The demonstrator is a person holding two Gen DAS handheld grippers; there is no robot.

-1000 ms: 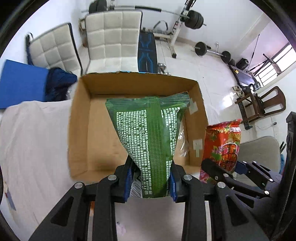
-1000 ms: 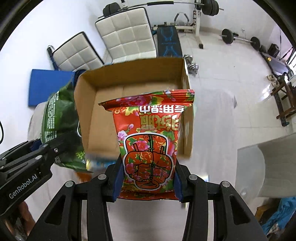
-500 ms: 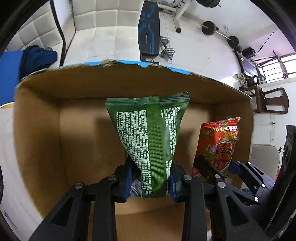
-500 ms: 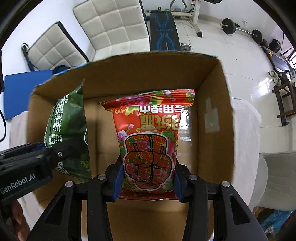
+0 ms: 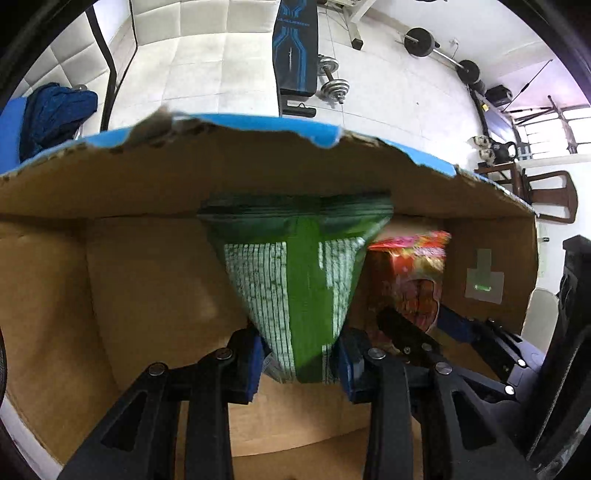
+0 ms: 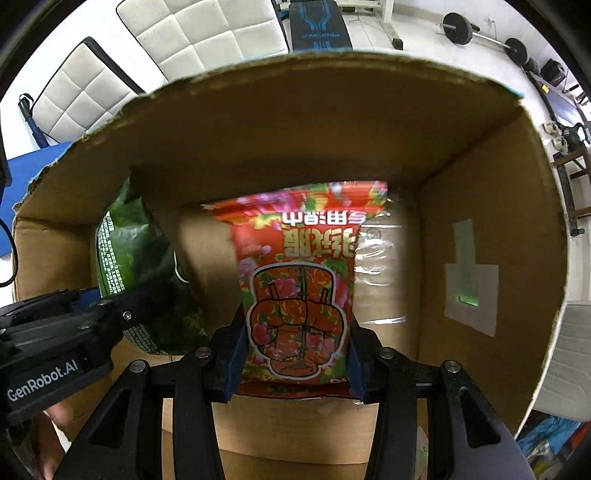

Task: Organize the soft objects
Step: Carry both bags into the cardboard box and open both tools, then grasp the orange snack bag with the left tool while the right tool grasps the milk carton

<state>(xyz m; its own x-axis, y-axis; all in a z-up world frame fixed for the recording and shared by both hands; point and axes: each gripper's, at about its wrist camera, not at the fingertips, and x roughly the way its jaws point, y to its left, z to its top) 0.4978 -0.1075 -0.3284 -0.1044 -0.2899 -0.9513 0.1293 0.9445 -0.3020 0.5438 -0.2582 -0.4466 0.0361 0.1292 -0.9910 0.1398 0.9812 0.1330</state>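
Observation:
My left gripper (image 5: 300,356) is shut on a green snack bag (image 5: 295,273) and holds it inside the open cardboard box (image 5: 147,258), its top near the far wall. My right gripper (image 6: 293,363) is shut on a red flowered snack bag (image 6: 299,280), also inside the box (image 6: 480,206), toward the right side. The red bag (image 5: 413,277) and right gripper (image 5: 417,332) show at the right of the left wrist view. The green bag (image 6: 125,254) and left gripper (image 6: 92,306) show at the left of the right wrist view.
The box has torn blue-edged rims (image 5: 258,125) and tape patches on its right wall (image 6: 469,277). Beyond it stand white padded chairs (image 6: 207,33), a weight bench (image 5: 295,48), dumbbells (image 5: 332,85) and a wooden chair (image 5: 546,192) on a tiled floor.
Both grippers moved forward and down into the box with their bags. The box walls now fill both views, and both bags sit closer to the far wall.

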